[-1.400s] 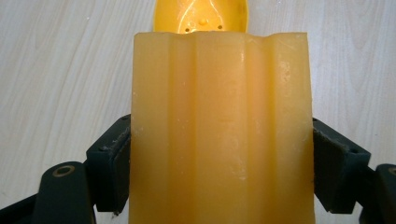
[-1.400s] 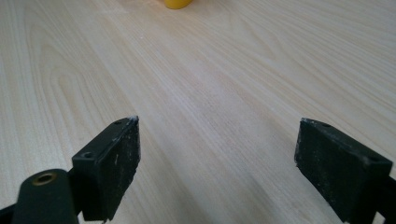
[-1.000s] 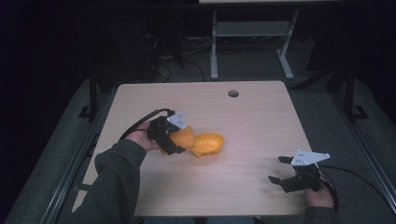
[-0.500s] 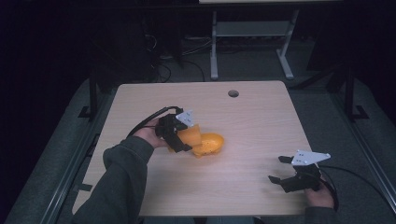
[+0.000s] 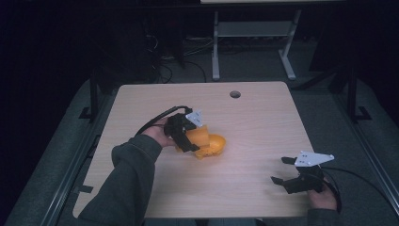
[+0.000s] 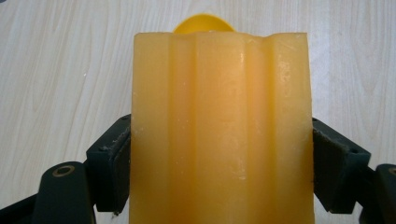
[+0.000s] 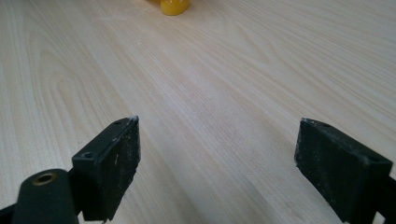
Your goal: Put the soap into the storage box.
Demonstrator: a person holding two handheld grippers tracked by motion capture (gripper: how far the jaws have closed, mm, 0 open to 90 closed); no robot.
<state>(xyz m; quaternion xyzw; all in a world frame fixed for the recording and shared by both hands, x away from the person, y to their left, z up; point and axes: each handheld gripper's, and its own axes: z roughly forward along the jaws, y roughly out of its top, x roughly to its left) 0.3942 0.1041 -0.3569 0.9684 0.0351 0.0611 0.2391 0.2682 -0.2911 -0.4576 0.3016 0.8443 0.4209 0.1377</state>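
You've got a bright table (image 5: 263, 117) but the room around it's basically black. Your close-up shots look evenly lit, and the near jaws go soft.

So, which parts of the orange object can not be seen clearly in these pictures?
- Orange object, left gripper view: lower end cut off by the bottom edge; its round yellow part mostly hidden behind the ribbed block.
- High view: its near side is hidden by the left tongs.
- Right gripper view: top edge cuts it off.
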